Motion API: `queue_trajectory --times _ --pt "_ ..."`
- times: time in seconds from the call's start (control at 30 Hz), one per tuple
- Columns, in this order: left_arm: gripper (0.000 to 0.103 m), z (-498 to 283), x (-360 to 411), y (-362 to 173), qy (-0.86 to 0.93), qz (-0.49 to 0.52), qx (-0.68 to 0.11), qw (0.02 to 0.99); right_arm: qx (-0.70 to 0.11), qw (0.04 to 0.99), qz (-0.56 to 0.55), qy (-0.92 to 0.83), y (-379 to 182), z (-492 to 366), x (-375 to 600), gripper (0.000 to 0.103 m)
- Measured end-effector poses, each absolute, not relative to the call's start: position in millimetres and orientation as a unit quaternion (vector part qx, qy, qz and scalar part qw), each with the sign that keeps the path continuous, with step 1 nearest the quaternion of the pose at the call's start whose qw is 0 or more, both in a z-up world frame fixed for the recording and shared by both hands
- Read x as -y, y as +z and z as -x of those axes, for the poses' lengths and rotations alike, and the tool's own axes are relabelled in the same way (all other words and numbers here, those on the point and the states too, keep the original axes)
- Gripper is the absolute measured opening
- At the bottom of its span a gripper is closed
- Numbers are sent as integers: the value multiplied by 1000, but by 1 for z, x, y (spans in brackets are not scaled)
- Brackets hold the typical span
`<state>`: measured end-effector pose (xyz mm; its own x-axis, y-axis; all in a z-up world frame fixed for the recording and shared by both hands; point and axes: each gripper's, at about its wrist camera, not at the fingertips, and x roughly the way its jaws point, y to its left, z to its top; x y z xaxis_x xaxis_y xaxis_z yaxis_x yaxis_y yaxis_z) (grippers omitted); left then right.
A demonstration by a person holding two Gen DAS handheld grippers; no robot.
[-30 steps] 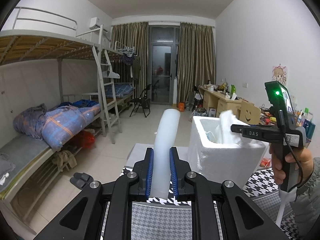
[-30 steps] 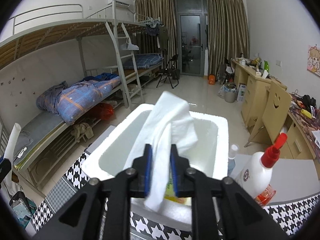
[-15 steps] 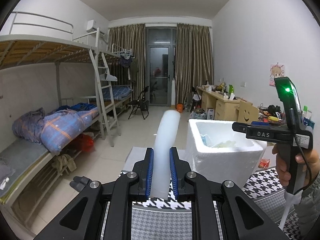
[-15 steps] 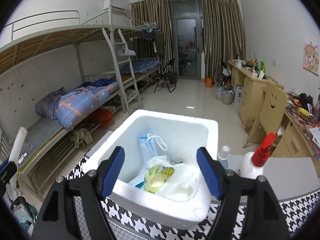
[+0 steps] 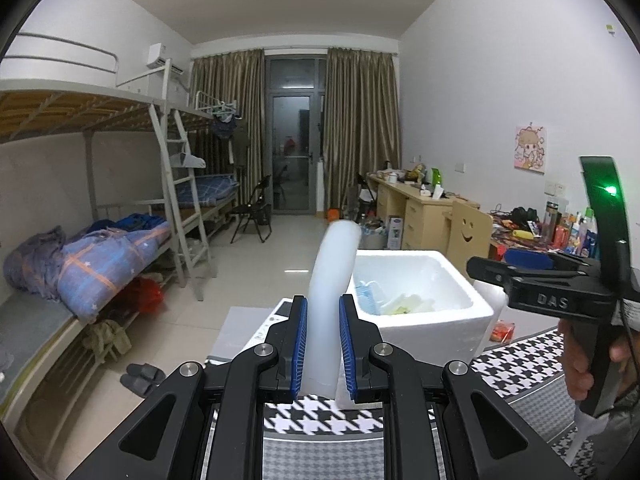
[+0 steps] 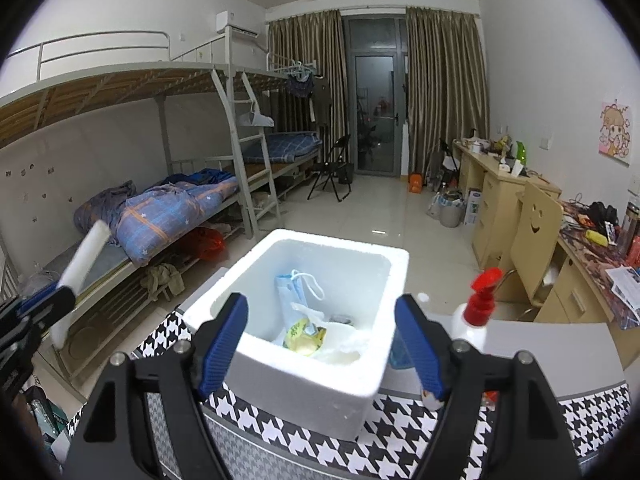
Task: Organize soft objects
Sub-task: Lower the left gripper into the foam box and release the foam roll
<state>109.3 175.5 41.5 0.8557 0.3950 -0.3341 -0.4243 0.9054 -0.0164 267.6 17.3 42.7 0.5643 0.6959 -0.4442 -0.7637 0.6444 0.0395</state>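
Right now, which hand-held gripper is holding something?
The left hand-held gripper: its blue pads pinch a white foam strip. The right hand-held gripper stands wide open and empty over the foam box.

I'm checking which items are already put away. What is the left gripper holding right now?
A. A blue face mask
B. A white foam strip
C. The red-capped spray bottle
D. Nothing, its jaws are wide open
B. The left gripper is clamped on a white foam strip that curves up between its blue pads, while the face mask already lies in the foam box.
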Motion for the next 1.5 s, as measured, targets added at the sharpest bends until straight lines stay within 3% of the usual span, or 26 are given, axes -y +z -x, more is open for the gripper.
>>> queue_trajectory --times 0.73,0.9,1.5 --pt "17 -158 -158 47 158 33 -177 971 -201 898 51 389 43 -251 30 80" --pt "17 -167 -158 47 150 32 -181 971 -192 902 51 383 40 -246 39 90" --pt "17 -200 -153 42 116 42 -202 971 -197 904 43 378 24 -222 69 93"
